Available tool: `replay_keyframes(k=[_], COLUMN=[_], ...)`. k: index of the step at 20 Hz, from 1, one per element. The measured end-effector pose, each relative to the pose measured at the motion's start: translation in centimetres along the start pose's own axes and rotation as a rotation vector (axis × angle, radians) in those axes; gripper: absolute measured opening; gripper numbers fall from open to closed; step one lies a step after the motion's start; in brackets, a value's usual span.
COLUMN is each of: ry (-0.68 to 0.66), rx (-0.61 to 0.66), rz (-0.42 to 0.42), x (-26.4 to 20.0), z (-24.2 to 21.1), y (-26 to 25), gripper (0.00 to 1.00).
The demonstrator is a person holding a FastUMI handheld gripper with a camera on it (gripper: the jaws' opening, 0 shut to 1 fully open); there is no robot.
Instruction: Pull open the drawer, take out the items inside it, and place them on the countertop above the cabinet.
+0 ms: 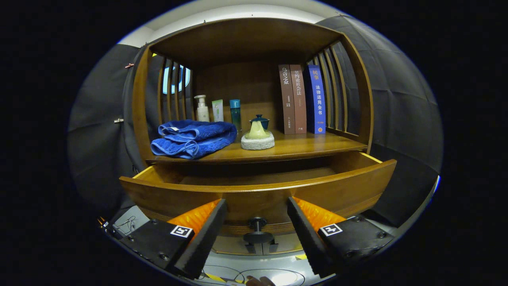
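The gripper [257,216] has its fingers spread apart, holding nothing, either side of the drawer's knob [257,232]. The wooden drawer [258,190] stands pulled out toward them, its long front running crosswise, beneath the countertop [301,149] bearing a blue towel [192,139].

Glossy wood drawer [258,194]; fluffy cloth towel [193,139]; dark knob [258,230].
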State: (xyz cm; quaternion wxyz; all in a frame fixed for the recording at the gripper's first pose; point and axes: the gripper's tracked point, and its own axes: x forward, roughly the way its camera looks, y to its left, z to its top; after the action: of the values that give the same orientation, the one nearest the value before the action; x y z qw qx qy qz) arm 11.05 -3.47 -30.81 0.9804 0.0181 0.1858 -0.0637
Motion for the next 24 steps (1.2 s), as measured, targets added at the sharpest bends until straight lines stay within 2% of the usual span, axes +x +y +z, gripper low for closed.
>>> replay_keyframes(k=[10,24], ry=[-0.013,-0.011], rx=[0.001,-0.011], rz=[0.004,-0.007], x=[5.6,6.9], z=[1.2,1.3], y=[-0.1,0.1], gripper=[1.00,0.99])
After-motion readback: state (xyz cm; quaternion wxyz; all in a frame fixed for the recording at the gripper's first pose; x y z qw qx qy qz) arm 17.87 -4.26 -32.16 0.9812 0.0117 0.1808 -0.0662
